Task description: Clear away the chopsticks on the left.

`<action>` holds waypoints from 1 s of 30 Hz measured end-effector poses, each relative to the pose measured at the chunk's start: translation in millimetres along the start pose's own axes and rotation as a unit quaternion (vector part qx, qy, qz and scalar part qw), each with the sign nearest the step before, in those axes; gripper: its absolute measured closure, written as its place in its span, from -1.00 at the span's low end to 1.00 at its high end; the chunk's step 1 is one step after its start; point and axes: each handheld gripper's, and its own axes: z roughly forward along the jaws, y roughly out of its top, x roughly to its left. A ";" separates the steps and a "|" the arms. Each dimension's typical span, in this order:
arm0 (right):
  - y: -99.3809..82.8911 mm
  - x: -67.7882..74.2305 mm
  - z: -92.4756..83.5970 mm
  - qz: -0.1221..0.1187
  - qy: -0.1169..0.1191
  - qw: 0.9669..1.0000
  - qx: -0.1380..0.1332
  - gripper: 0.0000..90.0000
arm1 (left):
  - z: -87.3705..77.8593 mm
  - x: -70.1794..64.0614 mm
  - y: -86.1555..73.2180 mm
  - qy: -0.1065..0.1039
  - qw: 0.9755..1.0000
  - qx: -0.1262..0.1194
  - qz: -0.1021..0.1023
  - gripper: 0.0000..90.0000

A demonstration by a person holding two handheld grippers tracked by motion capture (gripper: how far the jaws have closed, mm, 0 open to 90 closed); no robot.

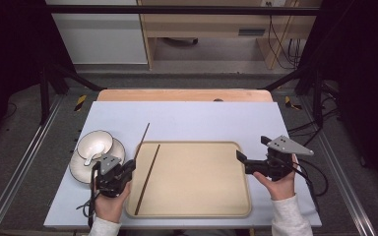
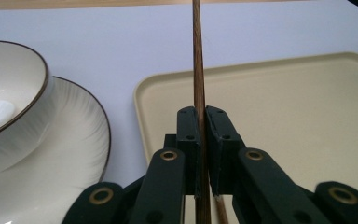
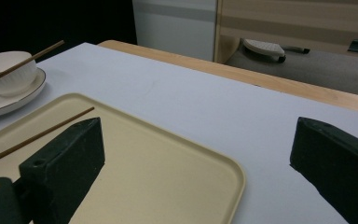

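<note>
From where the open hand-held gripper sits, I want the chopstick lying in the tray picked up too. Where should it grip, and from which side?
Grip the chopstick in the tray near its middle, coming straight down from above with the jaws across its length. It is thin and lies flat on the tray, so a sideways approach would likely scrape the tray floor. The right hand-held gripper is open; the left hand-held gripper already clamps the other chopstick.

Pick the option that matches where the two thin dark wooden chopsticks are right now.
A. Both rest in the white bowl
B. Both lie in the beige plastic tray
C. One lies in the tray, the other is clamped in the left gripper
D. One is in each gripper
C: one thin dark wooden chopstick lies flat in the beige plastic tray, while the other chopstick is pinched between the closed jaws of the left gripper.
</note>
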 end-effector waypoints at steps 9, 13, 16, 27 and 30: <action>0.7 -0.6 -1.9 0.002 0.002 1.000 -0.004 -0.92 | 3.7 -21.5 -8.8 -0.008 0.999 -0.018 -0.030 0.88; 0.4 -0.2 -0.9 0.002 0.003 1.000 -0.002 -0.92 | 8.1 -26.9 -16.1 -0.008 0.999 -0.013 -0.032 0.88; 0.3 -0.1 -0.9 0.001 0.004 1.000 -0.002 -0.92 | 10.3 -29.8 -19.7 -0.007 0.999 -0.013 -0.033 0.87; -0.1 0.6 0.4 0.002 0.004 1.000 0.000 -0.92 | 25.3 -45.0 -36.4 0.001 1.000 0.003 -0.023 0.87; -0.4 1.1 1.4 0.001 0.004 1.000 0.002 -0.92 | 28.8 -46.4 -40.8 0.003 1.000 0.010 -0.023 0.88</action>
